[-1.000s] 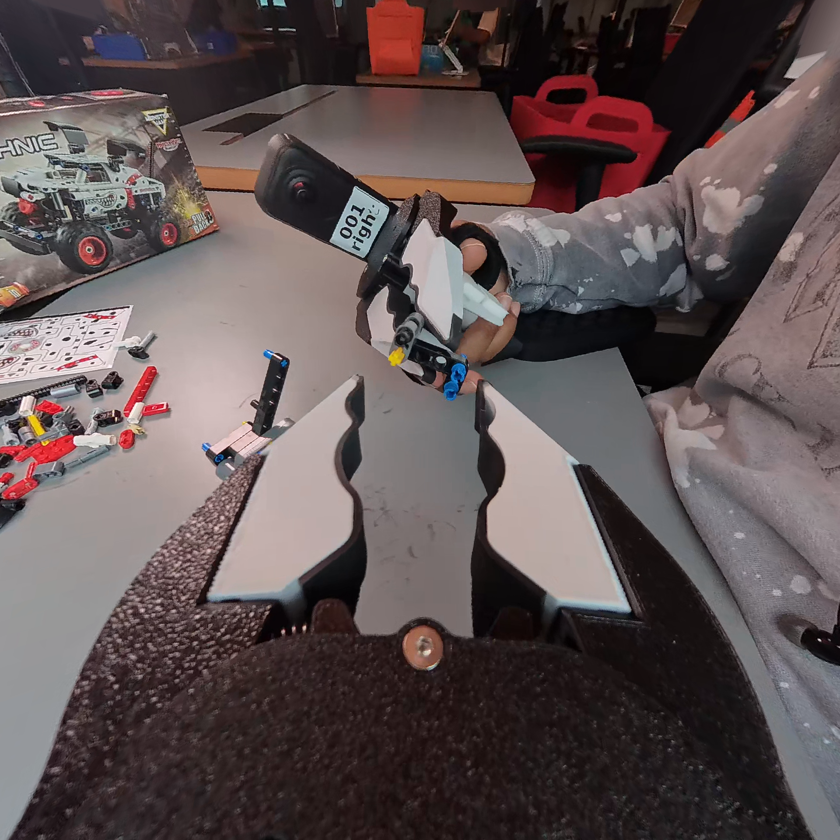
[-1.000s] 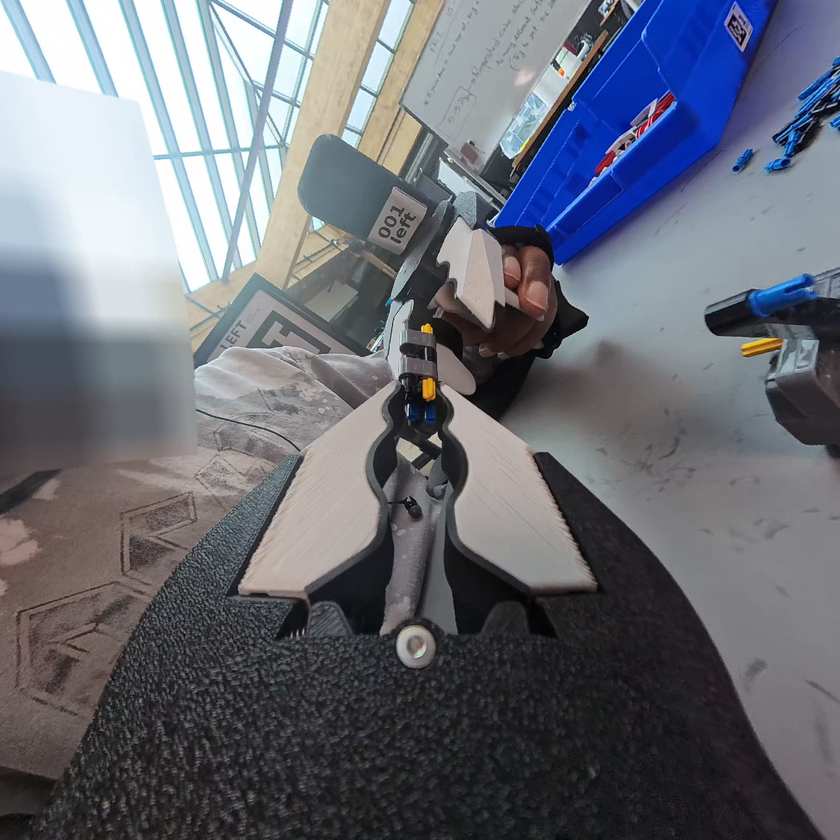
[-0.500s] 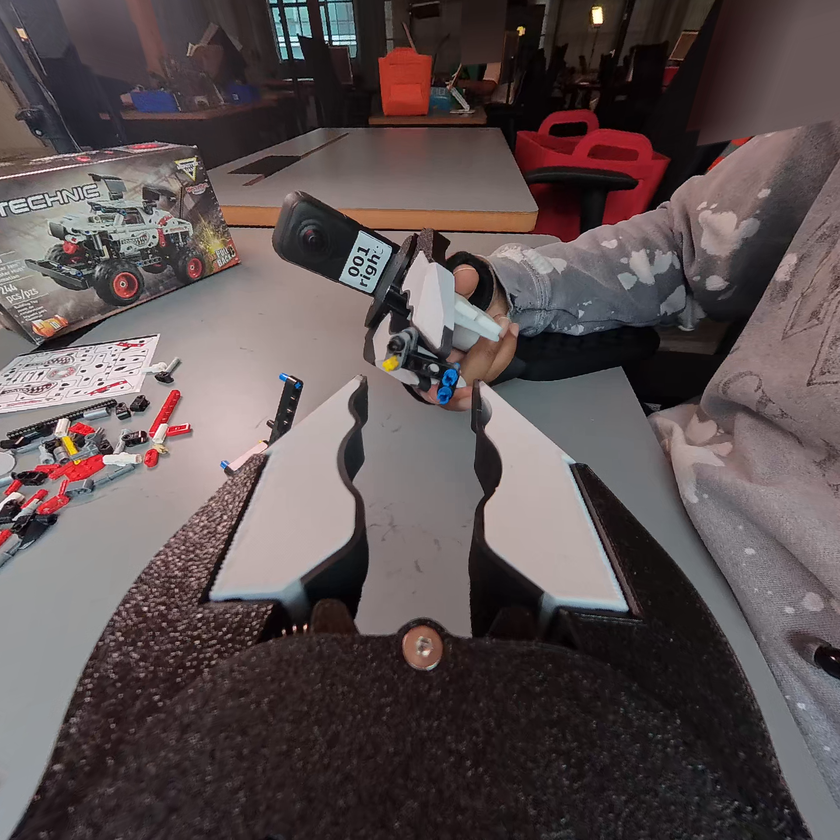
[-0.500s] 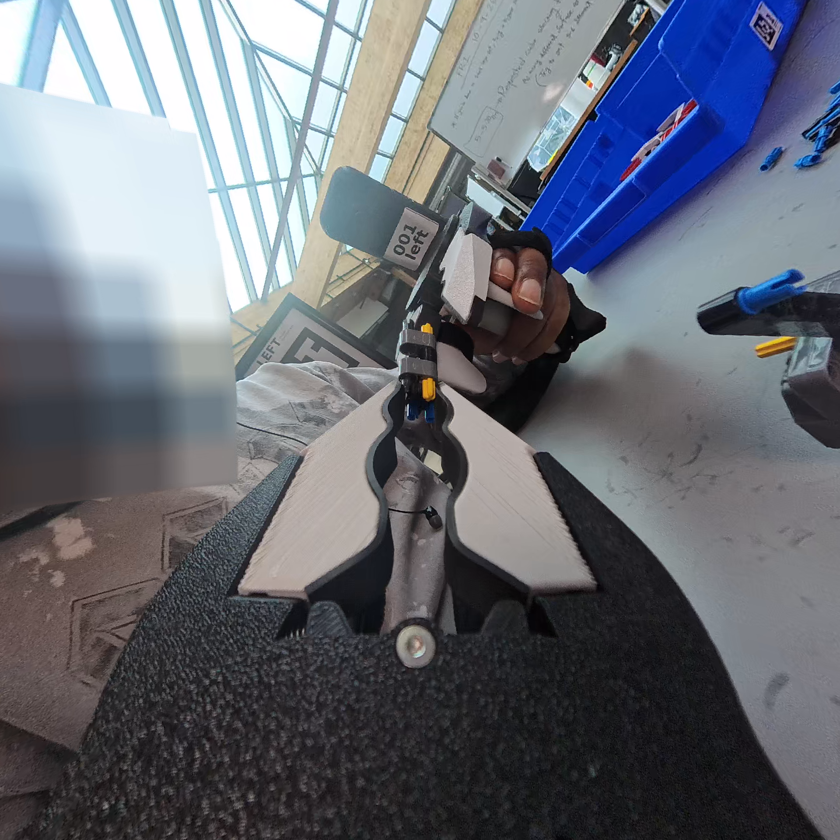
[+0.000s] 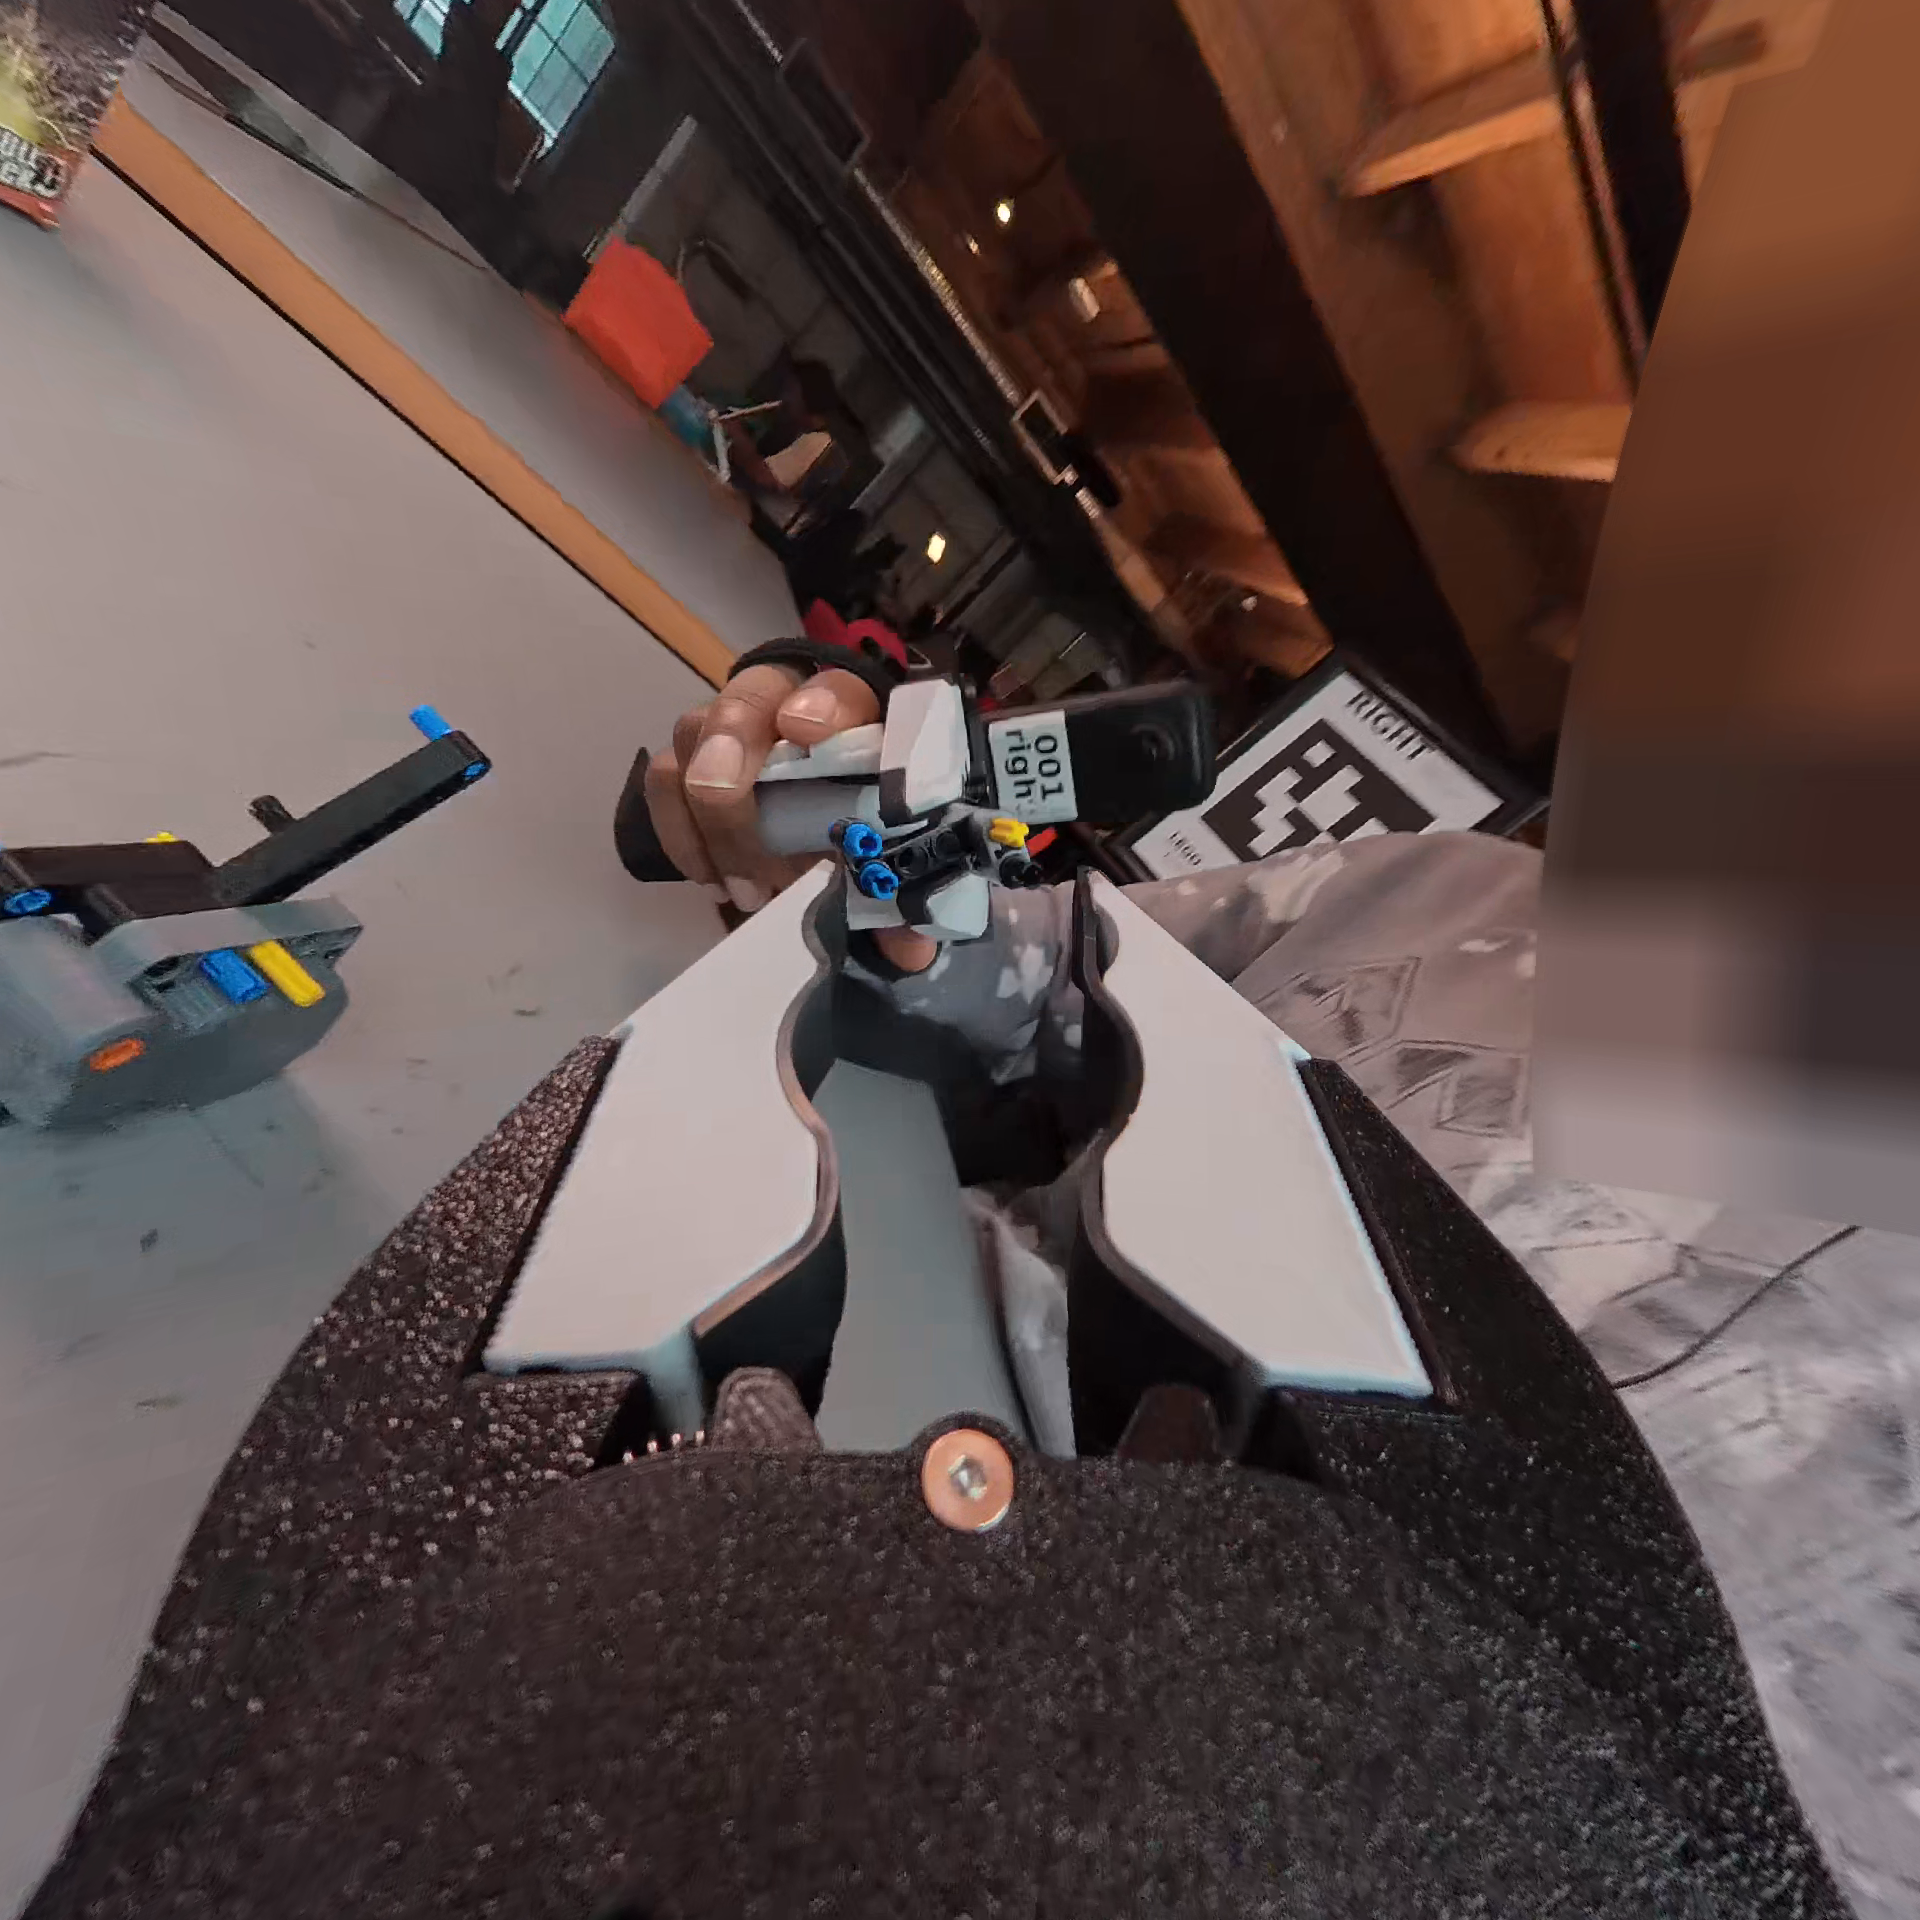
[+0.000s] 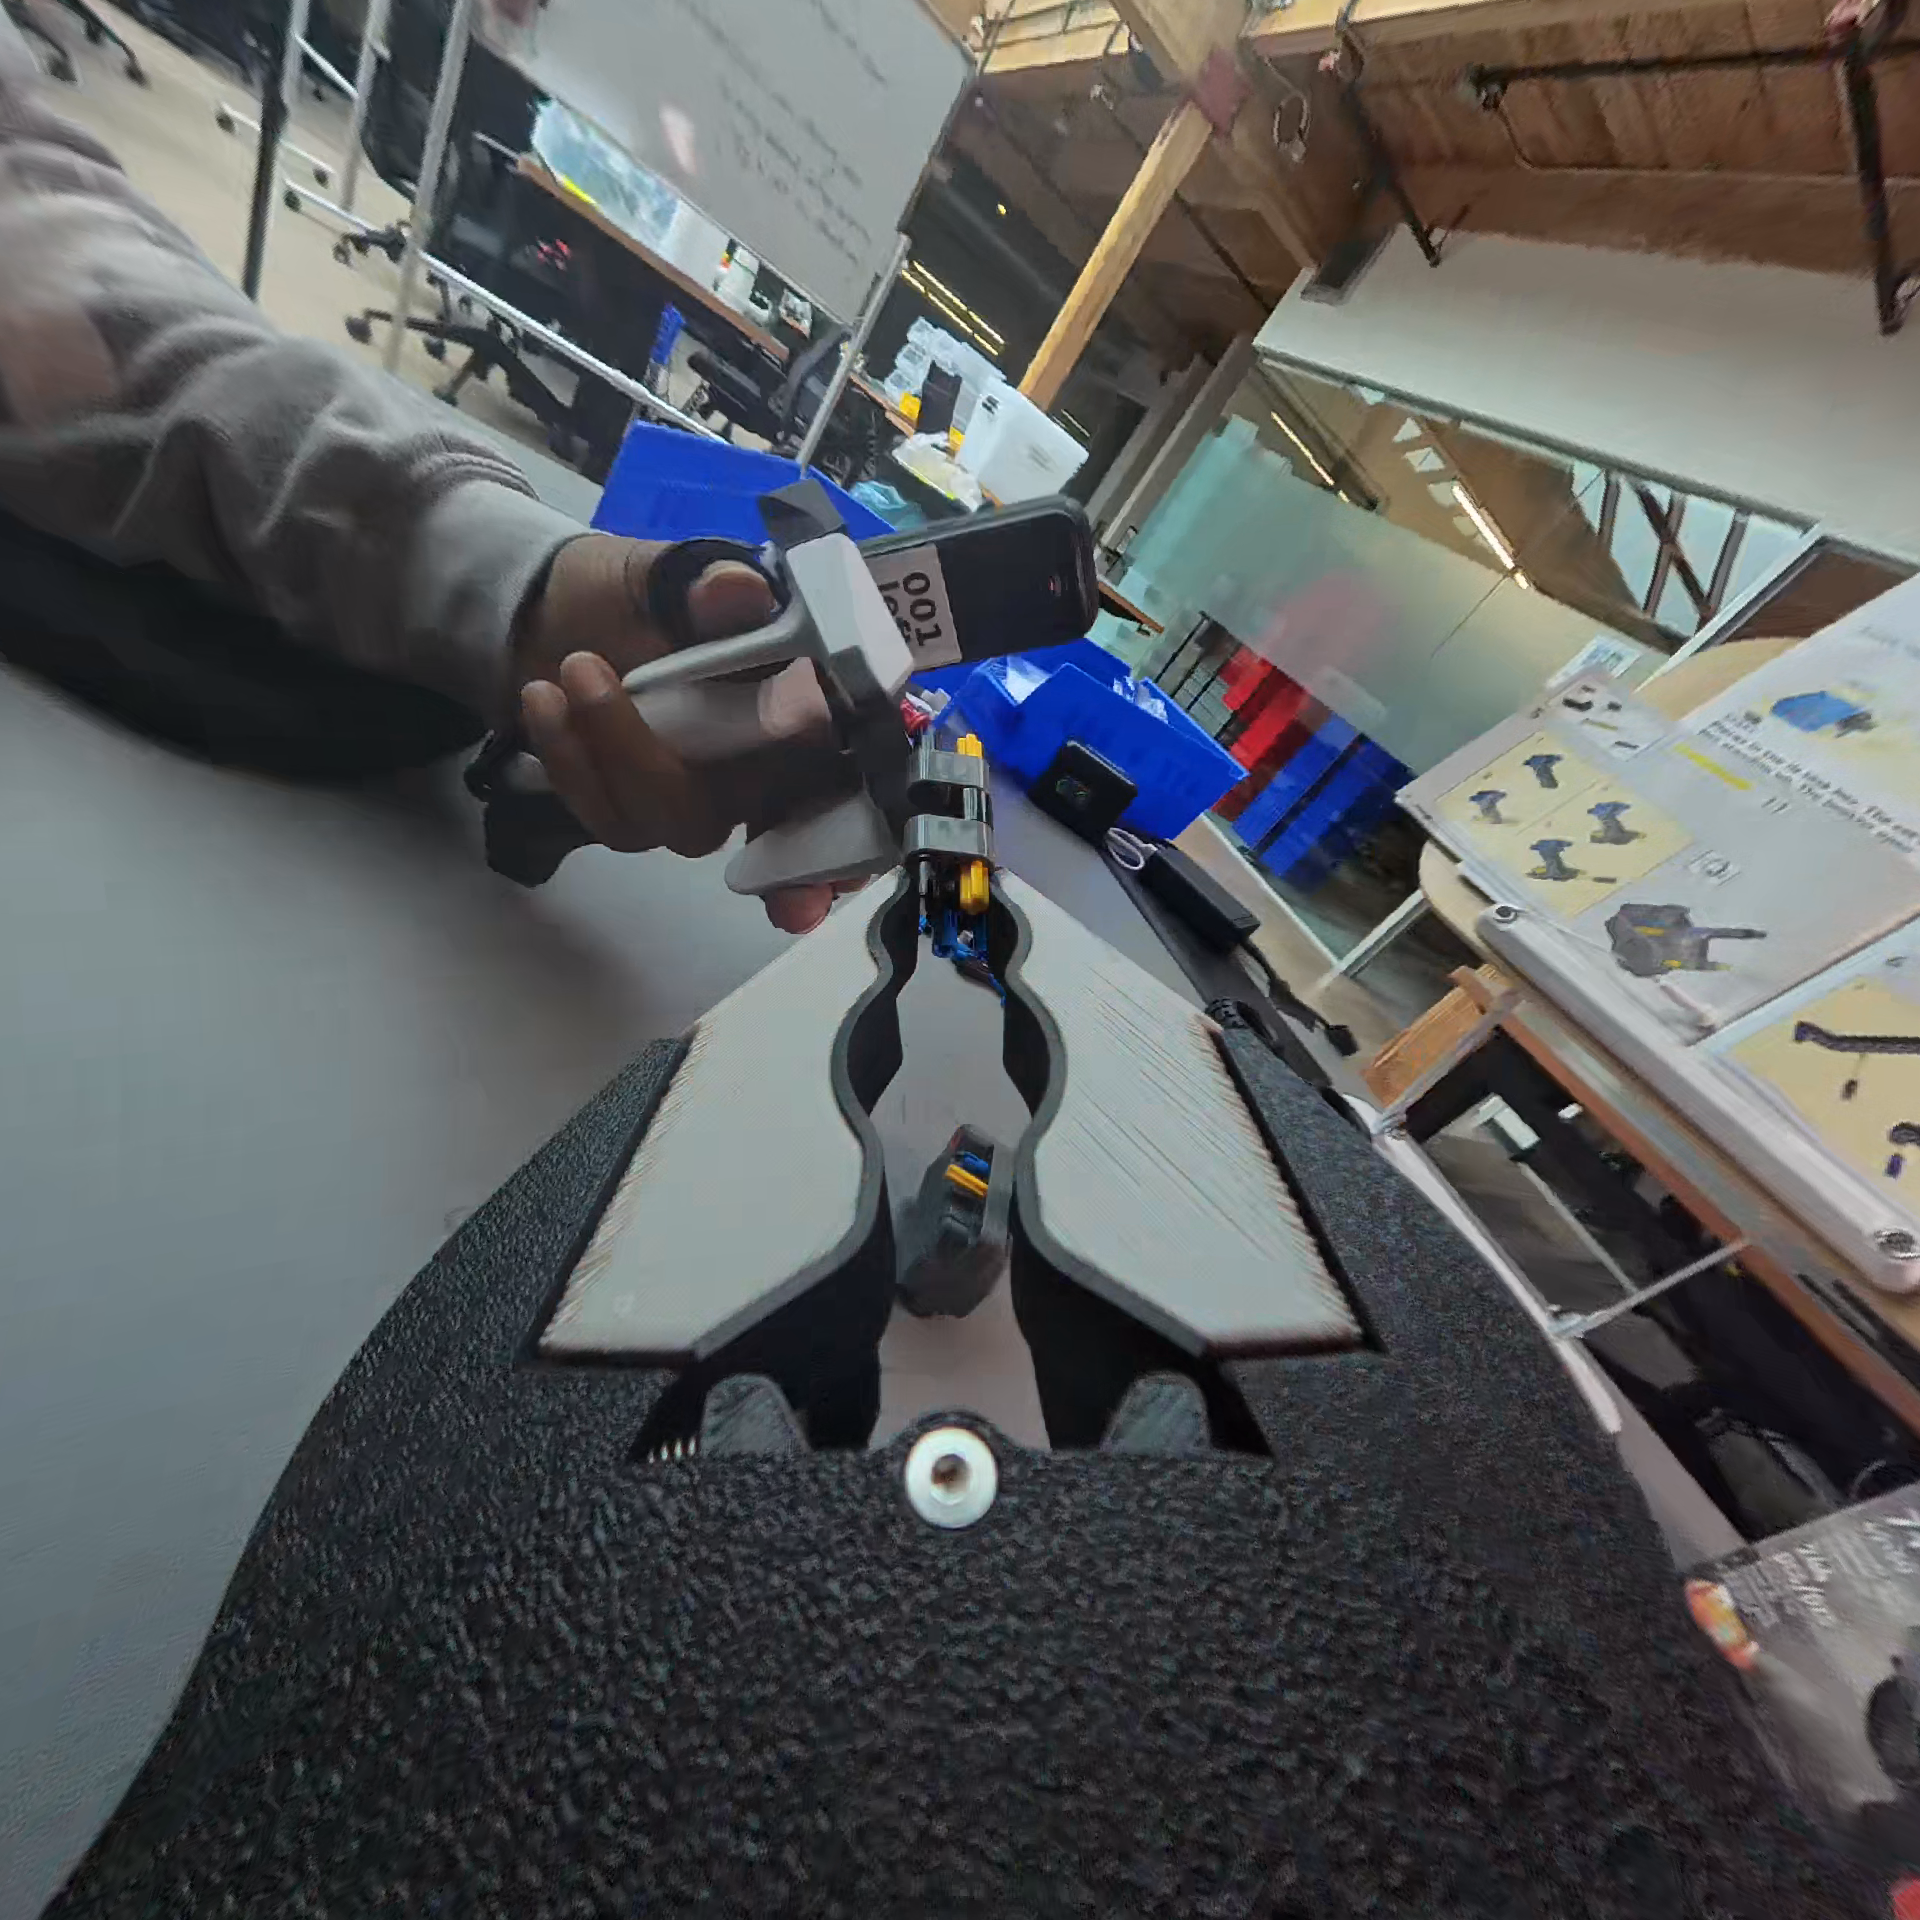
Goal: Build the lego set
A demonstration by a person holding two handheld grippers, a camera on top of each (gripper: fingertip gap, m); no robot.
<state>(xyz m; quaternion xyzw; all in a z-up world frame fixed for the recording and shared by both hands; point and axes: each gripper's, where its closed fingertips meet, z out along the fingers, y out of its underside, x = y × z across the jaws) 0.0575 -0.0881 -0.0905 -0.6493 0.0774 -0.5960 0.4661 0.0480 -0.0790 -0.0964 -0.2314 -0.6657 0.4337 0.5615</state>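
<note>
My right gripper [image 6: 951,883] is shut on a small black lego sub-assembly [image 6: 948,831] with blue pins and a yellow pin, held up in the air. In the left wrist view this piece [image 5: 935,854] sits between the right gripper's grey fingers [image 5: 899,914], just beyond my left gripper's tips. My left gripper [image 5: 951,894] is open and empty, and the piece is not between its fingers. A larger grey and black lego assembly [image 5: 156,935] with a black arm lies on the grey table [image 5: 260,520] to the left. It also shows through the right gripper's gap [image 6: 951,1216].
A person's hands [image 5: 727,769] hold both grippers, and a grey sleeve [image 6: 260,468] reaches in. Blue bins [image 6: 1101,727] stand at the table's far end. An open instruction booklet [image 6: 1662,852] lies at the right. The person's torso is close behind the grippers. My left and right fingertips are right by each other.
Both grippers have rolled and swung sharply, so both views now tilt. The right gripper still holds the small piece in front of the open left gripper. The larger assembly now appears close at left.
</note>
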